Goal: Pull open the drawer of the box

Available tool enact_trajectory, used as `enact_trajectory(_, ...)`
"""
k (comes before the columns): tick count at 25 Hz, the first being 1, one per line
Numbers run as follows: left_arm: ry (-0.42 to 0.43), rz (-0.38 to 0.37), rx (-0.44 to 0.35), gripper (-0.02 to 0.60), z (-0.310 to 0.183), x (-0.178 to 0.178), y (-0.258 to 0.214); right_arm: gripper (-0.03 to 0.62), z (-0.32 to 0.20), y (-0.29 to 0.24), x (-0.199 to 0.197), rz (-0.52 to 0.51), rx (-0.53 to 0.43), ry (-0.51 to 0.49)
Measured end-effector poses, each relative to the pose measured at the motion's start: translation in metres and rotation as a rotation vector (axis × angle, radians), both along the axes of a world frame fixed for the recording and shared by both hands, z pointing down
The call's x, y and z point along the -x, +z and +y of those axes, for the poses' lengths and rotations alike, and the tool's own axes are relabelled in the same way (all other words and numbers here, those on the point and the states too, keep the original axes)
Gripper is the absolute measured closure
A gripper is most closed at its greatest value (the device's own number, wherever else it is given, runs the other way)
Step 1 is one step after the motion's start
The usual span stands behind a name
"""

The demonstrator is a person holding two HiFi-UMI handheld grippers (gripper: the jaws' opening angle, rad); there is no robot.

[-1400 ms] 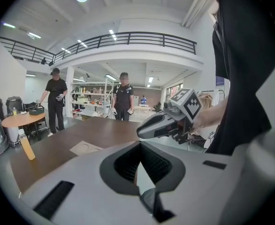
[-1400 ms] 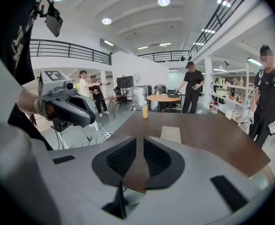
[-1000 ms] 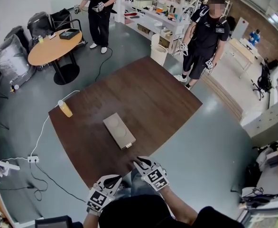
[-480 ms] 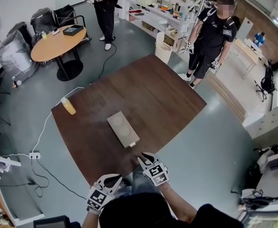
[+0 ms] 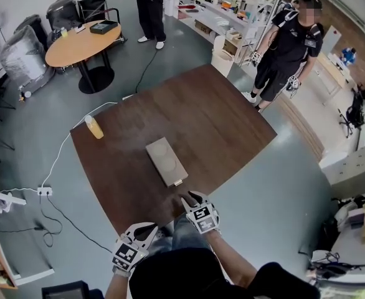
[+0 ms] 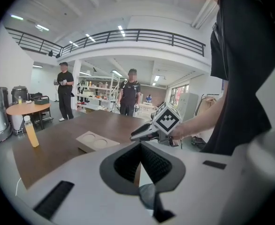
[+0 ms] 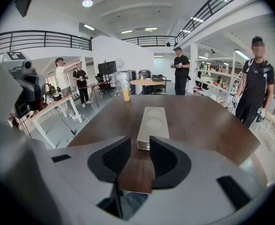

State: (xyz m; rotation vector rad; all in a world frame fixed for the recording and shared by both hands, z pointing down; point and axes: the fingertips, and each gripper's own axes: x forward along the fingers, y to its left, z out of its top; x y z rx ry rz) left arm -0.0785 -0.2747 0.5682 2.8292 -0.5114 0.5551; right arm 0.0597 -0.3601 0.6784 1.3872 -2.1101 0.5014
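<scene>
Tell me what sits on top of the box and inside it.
The box has two shallow round recesses on top, both empty. Its drawer looks shut, so the inside is hidden.

The drawer pull (image 5: 178, 182) on the box (image 5: 165, 159) is too small to tell.

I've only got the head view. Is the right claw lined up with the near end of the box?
Observer: Yes. In the right gripper view, the box end sits centred beyond the right claw.
Operator: Anything in that claw?
Observer: No. Its jaws are opening, with only bare table between them, short of the box.
Operator: And the left claw?
Observer: The left gripper view shows the left claw shut, with nothing in it.
</scene>
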Motion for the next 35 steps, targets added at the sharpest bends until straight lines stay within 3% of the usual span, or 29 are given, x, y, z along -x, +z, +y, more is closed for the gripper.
enact_trajectory(4, -0.013, -0.002, -0.001, 0.58, 0.006, 0.002, 0.0, 0.488, 0.001, 0.013, -0.008, 0.004, 0.033, 0.019)
enact_trajectory(8, -0.021, 0.003, -0.007, 0.58, 0.004, 0.0, -0.002, 0.438, -0.014, 0.019, -0.025, 0.008, 0.031, 0.075)
enact_trajectory(14, -0.053, 0.0, 0.006, 0.58, 0.002, 0.006, 0.001, 0.434, -0.027, 0.051, -0.036, -0.018, 0.111, 0.108)
enact_trajectory(26, -0.143, -0.01, 0.045, 0.58, 0.007, 0.024, 0.007, 0.398, -0.068, 0.127, -0.013, 0.028, 0.276, 0.083)
enact_trajectory(35, -0.223, -0.009, 0.062, 0.58, 0.016, 0.036, 0.01, 0.398, -0.08, 0.148, -0.02, 0.089, 0.326, 0.117)
